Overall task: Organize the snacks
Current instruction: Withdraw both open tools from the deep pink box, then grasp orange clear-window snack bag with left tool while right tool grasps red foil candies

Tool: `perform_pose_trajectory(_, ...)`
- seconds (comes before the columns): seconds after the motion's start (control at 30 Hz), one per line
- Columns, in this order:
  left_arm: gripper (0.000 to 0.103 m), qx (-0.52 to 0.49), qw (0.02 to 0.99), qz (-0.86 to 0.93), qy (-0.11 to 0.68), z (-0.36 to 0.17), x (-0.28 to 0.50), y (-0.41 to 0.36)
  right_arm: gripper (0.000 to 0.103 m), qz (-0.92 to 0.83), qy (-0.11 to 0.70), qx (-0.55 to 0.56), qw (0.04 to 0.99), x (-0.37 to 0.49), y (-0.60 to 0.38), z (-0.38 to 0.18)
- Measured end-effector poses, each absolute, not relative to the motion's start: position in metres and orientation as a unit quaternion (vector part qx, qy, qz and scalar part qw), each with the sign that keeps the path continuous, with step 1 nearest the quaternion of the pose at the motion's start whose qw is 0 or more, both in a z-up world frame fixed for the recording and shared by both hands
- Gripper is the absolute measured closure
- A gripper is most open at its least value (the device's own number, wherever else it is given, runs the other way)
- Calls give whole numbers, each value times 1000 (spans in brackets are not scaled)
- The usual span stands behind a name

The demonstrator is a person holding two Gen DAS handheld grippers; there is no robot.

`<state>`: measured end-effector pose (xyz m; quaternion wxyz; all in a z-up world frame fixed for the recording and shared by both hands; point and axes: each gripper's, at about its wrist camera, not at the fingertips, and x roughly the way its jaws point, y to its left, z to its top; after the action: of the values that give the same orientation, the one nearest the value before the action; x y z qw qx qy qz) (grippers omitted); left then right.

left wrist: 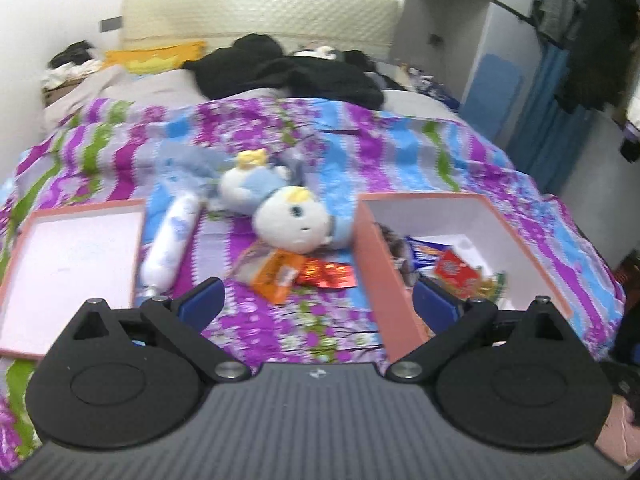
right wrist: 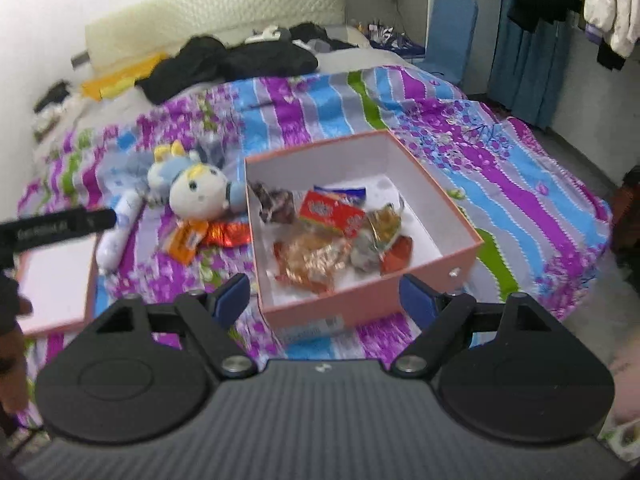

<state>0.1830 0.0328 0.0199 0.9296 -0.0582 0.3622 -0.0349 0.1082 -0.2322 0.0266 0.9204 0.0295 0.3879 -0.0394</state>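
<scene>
Left wrist view: the left claw (left wrist: pixel 316 300) gapes wide and empty above the bed (left wrist: pixel 500 184). One white tube pack (left wrist: pixel 170 246) lies with its long axis near-to-far, left of two orange snack packets (left wrist: pixel 304 274).

Right wrist view: the right claw (right wrist: pixel 322 300) stands wide, empty, near one pink box (right wrist: pixel 436 260) of snacks; one plush doll (right wrist: pixel 196 192) lies to its left.

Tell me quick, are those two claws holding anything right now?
Left gripper: open, holding nothing.
Right gripper: open, holding nothing.
</scene>
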Motion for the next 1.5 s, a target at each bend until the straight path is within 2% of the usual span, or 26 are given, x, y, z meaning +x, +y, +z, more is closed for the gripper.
perform_pose_trajectory(0.23, 1, -54, 928, -3, 369, 7, 177, 64, 20, 12, 424, 23, 905, 91, -194, 44)
perform_pose_trajectory(0.47, 1, -35, 927, 22, 373, -8, 186, 82, 20, 8, 445, 39, 894, 114, -177, 41)
perform_pose_trajectory(0.67, 1, -48, 925, 47, 373, -19, 195, 103, 20, 33, 487, 20, 873, 140, -157, 22)
perform_pose_trajectory(0.97, 1, -71, 918, 50, 387, -49, 217, 124, 20, 74, 503, 27, 860, 174, -124, -8)
perform_pose_trajectory(1.23, 1, -88, 922, 6, 378, -87, 262, 150, 20, 100, 475, 56, 873, 209, -99, -89)
perform_pose_trajectory(1.43, 1, -79, 918, -59, 384, -122, 318, 149, 20, 100, 340, -5, 935, 229, -86, -138)
perform_pose_trajectory(1.5, 1, -80, 912, -78, 395, -141, 341, 145, 20, 84, 327, -28, 941, 245, -81, -157)
